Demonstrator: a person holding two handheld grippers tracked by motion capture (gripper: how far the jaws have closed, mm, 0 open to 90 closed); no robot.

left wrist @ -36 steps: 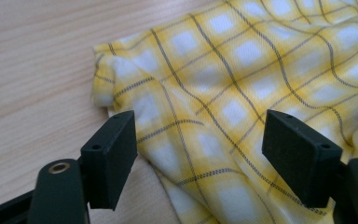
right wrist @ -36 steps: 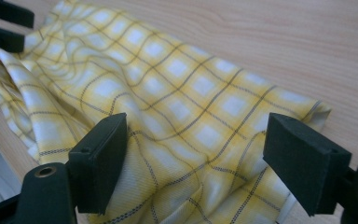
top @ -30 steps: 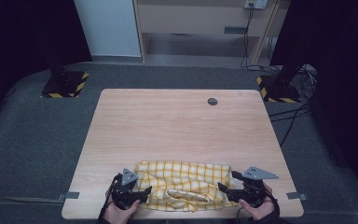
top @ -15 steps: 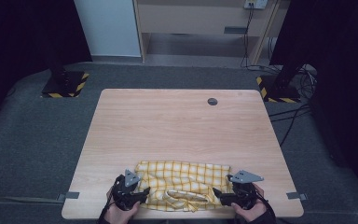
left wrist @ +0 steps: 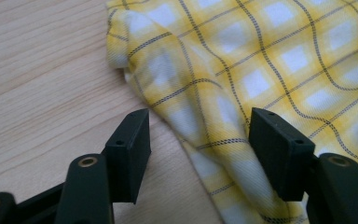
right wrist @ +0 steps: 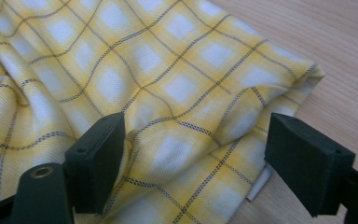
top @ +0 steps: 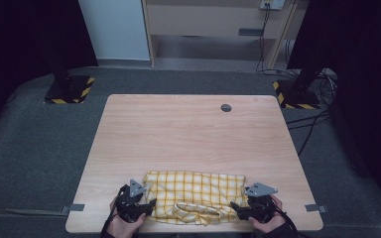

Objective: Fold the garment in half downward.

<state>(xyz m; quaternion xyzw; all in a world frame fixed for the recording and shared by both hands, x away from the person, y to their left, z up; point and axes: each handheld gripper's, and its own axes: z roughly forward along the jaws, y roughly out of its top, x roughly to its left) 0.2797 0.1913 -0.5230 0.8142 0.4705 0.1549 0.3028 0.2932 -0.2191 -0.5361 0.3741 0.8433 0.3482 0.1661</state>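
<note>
Table: hands' bottoms cropped; cloth near edge rumpled, unclear.

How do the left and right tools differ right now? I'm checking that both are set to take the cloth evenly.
The left tool straddles a raised fold at the yellow checked cloth's edge, one jaw over bare table. The right tool straddles a broader stretch near a corner, its jaws standing wider. The left jaws have just been closing. Both are open, not pressing the cloth.
</note>
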